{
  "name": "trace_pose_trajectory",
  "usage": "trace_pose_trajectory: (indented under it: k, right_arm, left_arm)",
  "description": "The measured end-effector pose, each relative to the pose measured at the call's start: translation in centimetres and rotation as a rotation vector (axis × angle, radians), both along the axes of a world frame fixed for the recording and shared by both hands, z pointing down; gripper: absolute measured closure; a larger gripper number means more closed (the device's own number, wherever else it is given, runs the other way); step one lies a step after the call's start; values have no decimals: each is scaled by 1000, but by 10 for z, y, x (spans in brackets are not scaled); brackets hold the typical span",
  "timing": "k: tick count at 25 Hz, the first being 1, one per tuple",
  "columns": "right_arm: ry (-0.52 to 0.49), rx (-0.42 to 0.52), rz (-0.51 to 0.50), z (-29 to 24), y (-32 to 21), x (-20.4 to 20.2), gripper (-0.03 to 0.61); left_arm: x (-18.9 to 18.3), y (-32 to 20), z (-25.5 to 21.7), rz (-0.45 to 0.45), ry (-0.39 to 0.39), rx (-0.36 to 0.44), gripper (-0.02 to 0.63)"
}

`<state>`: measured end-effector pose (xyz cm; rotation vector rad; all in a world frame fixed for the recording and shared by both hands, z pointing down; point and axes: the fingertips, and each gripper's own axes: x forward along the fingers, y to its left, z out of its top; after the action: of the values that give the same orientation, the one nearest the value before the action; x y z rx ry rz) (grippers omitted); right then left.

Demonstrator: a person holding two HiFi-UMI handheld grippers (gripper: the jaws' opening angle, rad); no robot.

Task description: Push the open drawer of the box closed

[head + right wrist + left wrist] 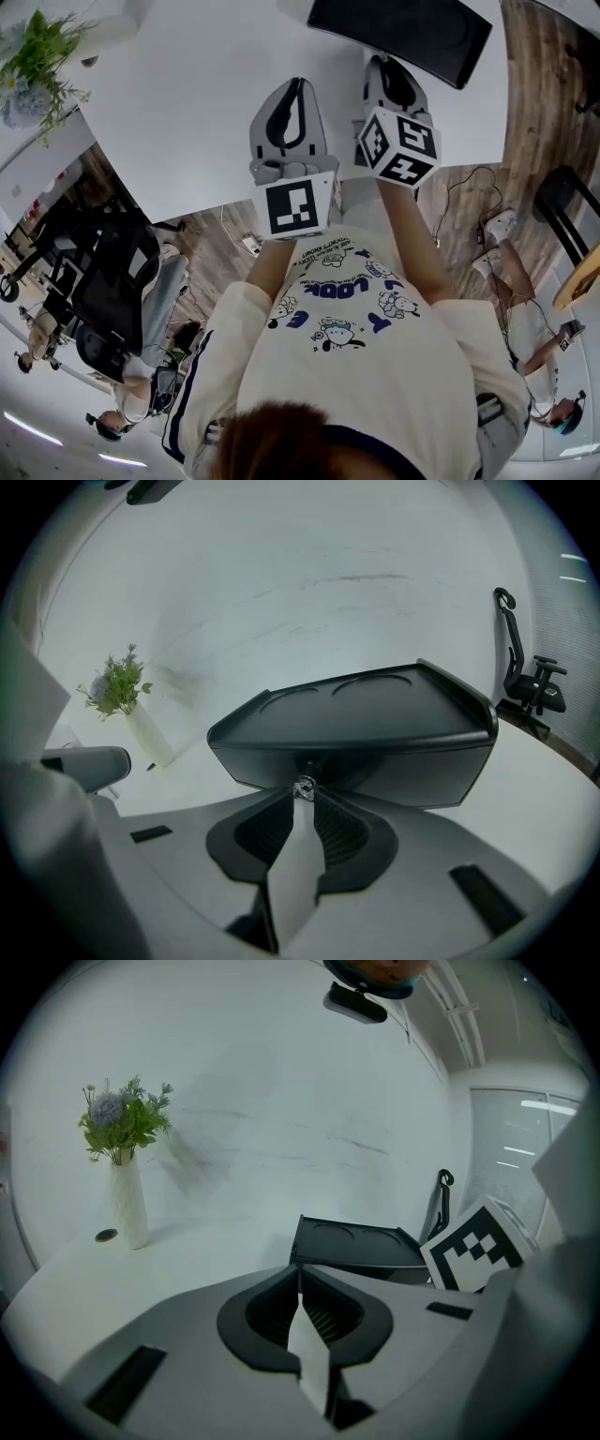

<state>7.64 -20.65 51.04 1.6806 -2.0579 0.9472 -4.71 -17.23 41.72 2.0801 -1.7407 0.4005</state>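
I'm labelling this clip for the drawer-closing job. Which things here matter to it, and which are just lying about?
Job in hand: black box; its drawer knob; right gripper, shut, tips at the knob.

Lying about: vase of flowers; office chair; left gripper, shut, touching nothing.

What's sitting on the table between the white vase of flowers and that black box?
Nothing. In the left gripper view, the white table is bare from the tall white vase of flowers to the black plastic box.
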Motion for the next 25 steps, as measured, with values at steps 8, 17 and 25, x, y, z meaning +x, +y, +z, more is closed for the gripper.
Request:
trace_pose_trajectory:
  k: [8,17,25]
  right_arm:
    - [-26,5,-13,0,-6,-1,497]
    - [0,12,-39,-6,-2,-7,437]
    - [29,120,-69,-56,10,-20,434]
  left_arm:
    - [4,-2,2,1,1,-5,591]
    - [3,1,-8,9,13,19,591]
    - [-4,1,-41,22,22,96,591]
